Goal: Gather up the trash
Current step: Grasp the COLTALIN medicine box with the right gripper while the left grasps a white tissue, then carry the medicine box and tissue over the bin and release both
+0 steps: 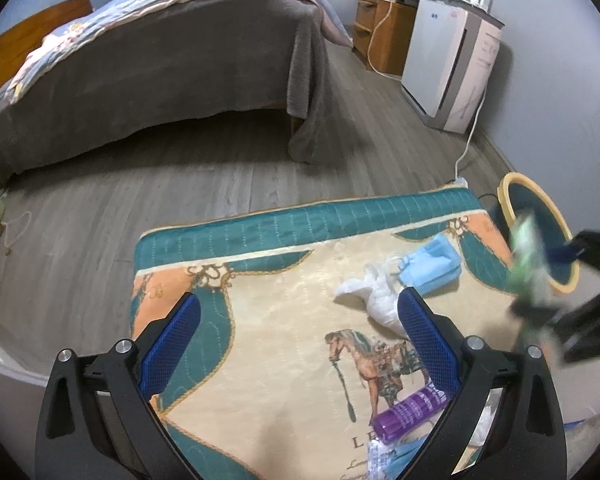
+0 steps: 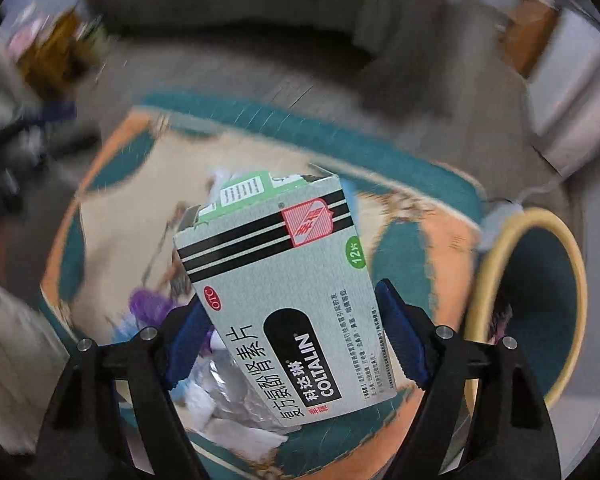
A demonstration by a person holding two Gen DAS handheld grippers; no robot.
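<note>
Medicine box (image 2: 288,300) clamped in right gripper (image 2: 292,336) near bin (image 2: 576,280)

Matt cardboard medicine box (image 2: 284,300); quilted cloth mat (image 1: 260,320).

Bedroom w/ grey wood-plank floor (image 1: 228,184), grey walls (image 1: 548,92), bed (image 1: 172,80) under grey blanket, wooden nightstand (image 1: 380,36) & white appliance (image 1: 448,72) along wall, patterned rug (image 1: 284,320).

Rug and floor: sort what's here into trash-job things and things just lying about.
For the job:
- medicine box, held in the right gripper
- blue face mask
- white crumpled tissue
- purple bottle
- bin

Just there:
- bed
- white appliance
- wooden nightstand
- rug
</note>
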